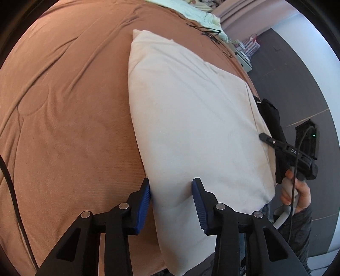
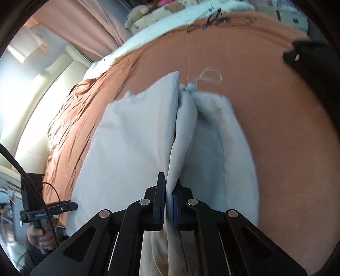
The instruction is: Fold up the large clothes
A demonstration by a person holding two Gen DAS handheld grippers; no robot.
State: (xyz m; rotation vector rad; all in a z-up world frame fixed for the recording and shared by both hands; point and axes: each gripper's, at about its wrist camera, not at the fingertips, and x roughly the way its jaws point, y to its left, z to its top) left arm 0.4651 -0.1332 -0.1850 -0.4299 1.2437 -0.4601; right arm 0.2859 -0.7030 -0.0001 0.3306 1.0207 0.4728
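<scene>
A large white garment (image 1: pixel 191 118) lies folded lengthwise on the brown bed cover (image 1: pixel 74 127). My left gripper (image 1: pixel 171 184) straddles its near left edge, blue pads (image 1: pixel 144 201) apart with the thick fold between them. The left pad touches the edge. The right gripper (image 1: pixel 264 137) reaches over the garment's right edge, a hand (image 1: pixel 297 193) on its grip. In the right wrist view the right gripper (image 2: pixel 169 186) is shut on a raised ridge of the white garment (image 2: pixel 127 148). The left gripper (image 2: pixel 72 206) shows at the lower left.
A pale green blanket (image 1: pixel 191 12) and a black cord (image 1: pixel 208 34) lie at the far end of the bed. A black cloth (image 1: pixel 274 118) hangs at the bed's right edge, beside dark floor (image 1: pixel 297 74). Curtain (image 2: pixel 89 25) and soft toys (image 2: pixel 144 12) stand beyond.
</scene>
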